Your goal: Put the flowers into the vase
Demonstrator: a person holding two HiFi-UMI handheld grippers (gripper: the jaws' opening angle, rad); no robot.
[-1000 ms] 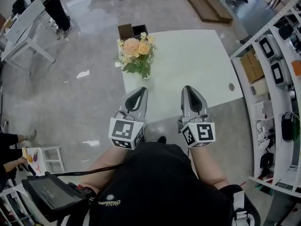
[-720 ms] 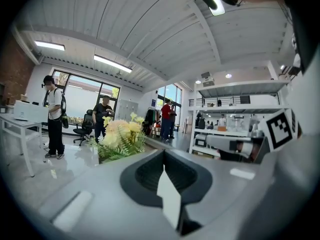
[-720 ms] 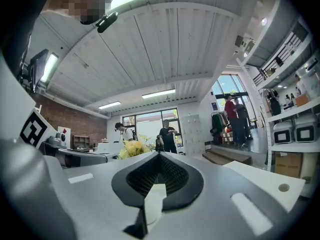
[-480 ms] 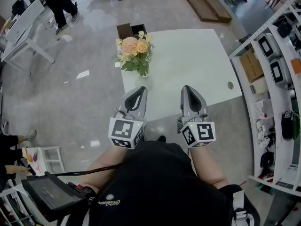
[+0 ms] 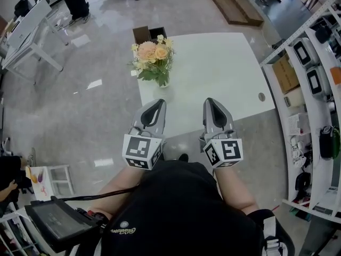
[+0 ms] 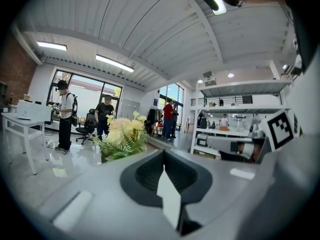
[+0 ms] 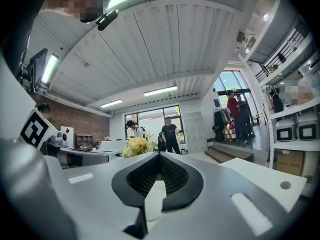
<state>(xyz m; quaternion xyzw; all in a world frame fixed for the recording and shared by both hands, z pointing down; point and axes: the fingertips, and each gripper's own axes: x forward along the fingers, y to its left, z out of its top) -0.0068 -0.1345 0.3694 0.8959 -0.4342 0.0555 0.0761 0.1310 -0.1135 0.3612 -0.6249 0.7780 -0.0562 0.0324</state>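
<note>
Flowers on table; left gripper, right gripper jaws together.

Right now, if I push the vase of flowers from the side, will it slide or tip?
Probably tip: the bouquet spreads much wider than the small vase under it, so it looks top-heavy. It stands near the table edge, so a push could send it off.

The white surface looked smooth and matt; the grey floor beside it was polished and glossy, mirroring light. The left hand-held gripper and right hand-held gripper, at the surface's near edge, had matt grey plastic shells with dark, finely ribbed pads. The flowers looked soft.
</note>
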